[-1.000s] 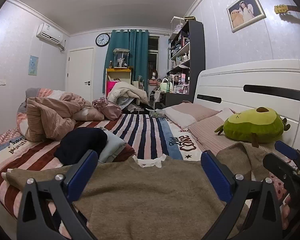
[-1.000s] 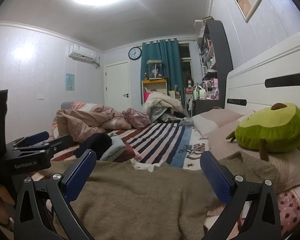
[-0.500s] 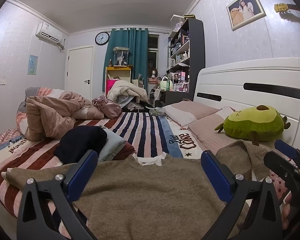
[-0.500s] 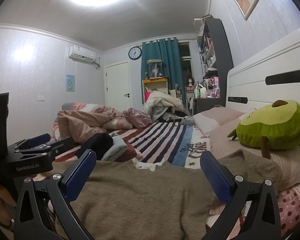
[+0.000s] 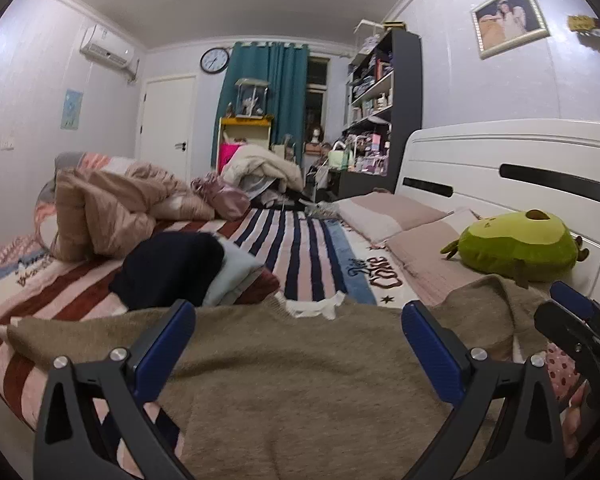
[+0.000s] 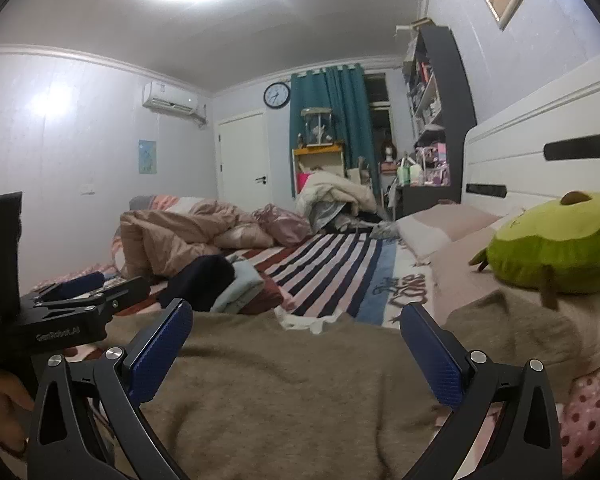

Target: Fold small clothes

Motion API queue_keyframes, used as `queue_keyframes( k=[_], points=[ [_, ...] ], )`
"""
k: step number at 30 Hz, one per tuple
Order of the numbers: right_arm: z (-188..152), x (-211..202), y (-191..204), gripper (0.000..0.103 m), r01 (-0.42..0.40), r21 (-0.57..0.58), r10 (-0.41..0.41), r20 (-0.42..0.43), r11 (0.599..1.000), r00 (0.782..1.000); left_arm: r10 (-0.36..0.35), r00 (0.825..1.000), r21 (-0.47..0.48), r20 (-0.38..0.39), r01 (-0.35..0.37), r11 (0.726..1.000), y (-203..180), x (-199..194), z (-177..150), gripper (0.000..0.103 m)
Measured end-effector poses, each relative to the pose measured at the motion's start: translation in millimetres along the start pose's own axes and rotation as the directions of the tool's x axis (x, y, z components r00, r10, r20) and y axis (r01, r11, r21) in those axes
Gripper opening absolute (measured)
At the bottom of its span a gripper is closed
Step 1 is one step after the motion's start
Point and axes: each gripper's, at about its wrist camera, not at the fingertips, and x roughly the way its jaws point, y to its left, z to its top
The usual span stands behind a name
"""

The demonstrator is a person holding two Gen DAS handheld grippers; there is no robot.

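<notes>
Both hand-held grippers are released, holding nothing. Our left hand-held gripper hangs with its blue pads spread wide over the brown sweater, and our right hand-held gripper does the same just beside it, to the right. From the right wrist view we see the left tool's black body low at the left edge, gripped in a hand; from the left wrist view the right tool's blue fingertips show at the right edge.

We see the sweater spread flat across the near part of the bed, one sleeve reaching left over the striped cover, the other draped up onto a pink pillow on the right. A white collar tag shows at its far edge. Behind it lie a dark garment on a pale blue folded piece, near a crumpled beige quilt. A green avocado plush rests on the pillow against the white headboard.
</notes>
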Motion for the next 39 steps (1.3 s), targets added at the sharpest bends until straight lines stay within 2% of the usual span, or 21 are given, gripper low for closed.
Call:
queue_keyframes(
  k=[5, 10, 13, 16, 17, 21, 24, 28, 30, 32, 33, 34, 35, 37, 38, 39],
  points=[
    [-12, 27, 8, 0.103, -0.035, -0.011, 0.034, -0.051, 0.999, 0.998, -0.024, 0.997, -0.099, -0.076, 0.017, 0.995, 37, 23, -11, 0.102],
    [-25, 52, 13, 0.103, -0.039, -0.010, 0.038, -0.104, 0.999, 0.994, 0.015, 0.989, -0.151, -0.144, -0.037, 0.988, 77, 47, -26, 0.102],
    [-33, 72, 14, 0.103, -0.042, 0.023, 0.045, -0.154, 0.999, 0.987, 0.016, 0.978, -0.231, -0.210, -0.065, 0.971, 110, 65, -42, 0.102],
    [-39, 91, 12, 0.103, -0.060, 0.060, 0.071, -0.206, 0.996, 0.976, -0.015, 0.954, -0.375, -0.299, -0.103, 0.921, 154, 86, -69, 0.102],
    [-42, 100, 13, 0.103, -0.062, 0.064, 0.075, -0.223, 0.996, 0.972, -0.031, 0.940, -0.425, -0.340, -0.124, 0.897, 172, 94, -81, 0.101],
    [-49, 118, 22, 0.103, -0.064, 0.046, 0.073, -0.249, 0.997, 0.966, -0.041, 0.916, -0.483, -0.398, -0.172, 0.859, 203, 107, -108, 0.096],
    [-54, 132, 28, 0.103, -0.075, 0.036, 0.082, -0.284, 0.997, 0.955, -0.077, 0.915, -0.558, -0.396, -0.173, 0.811, 222, 112, -121, 0.095],
    [-68, 154, 32, 0.103, -0.093, 0.058, 0.108, -0.348, 0.994, 0.931, -0.115, 0.928, -0.628, -0.353, -0.144, 0.765, 239, 120, -121, 0.094],
    [-76, 162, 33, 0.100, -0.102, 0.075, 0.123, -0.378, 0.992, 0.918, -0.106, 0.935, -0.647, -0.340, -0.150, 0.748, 248, 126, -118, 0.088],
    [-83, 171, 34, 0.079, -0.106, 0.091, 0.135, -0.418, 0.990, 0.898, -0.080, 0.938, -0.672, -0.338, -0.181, 0.718, 261, 133, -118, 0.066],
    [-86, 174, 34, 0.075, -0.103, 0.095, 0.134, -0.433, 0.990, 0.891, -0.070, 0.940, -0.679, -0.333, -0.188, 0.710, 265, 135, -119, 0.058],
    [-87, 177, 35, 0.069, -0.097, 0.094, 0.129, -0.444, 0.991, 0.887, -0.061, 0.944, -0.684, -0.325, -0.190, 0.705, 269, 136, -119, 0.037],
    [-89, 179, 34, 0.067, -0.094, 0.093, 0.126, -0.450, 0.991, 0.884, -0.050, 0.946, -0.679, -0.319, -0.191, 0.709, 272, 137, -118, 0.021],
    [-89, 178, 32, 0.067, -0.101, 0.098, 0.134, -0.445, 0.990, 0.886, -0.020, 0.951, -0.627, -0.308, -0.187, 0.756, 268, 135, -112, 0.015],
    [-88, 176, 30, 0.067, -0.107, 0.102, 0.142, -0.436, 0.989, 0.889, 0.009, 0.956, -0.579, -0.294, -0.185, 0.794, 260, 135, -104, 0.010],
    [-87, 175, 28, 0.067, -0.111, 0.105, 0.146, -0.431, 0.988, 0.891, 0.036, 0.960, -0.540, -0.277, -0.186, 0.821, 253, 133, -98, 0.010]
  ],
)
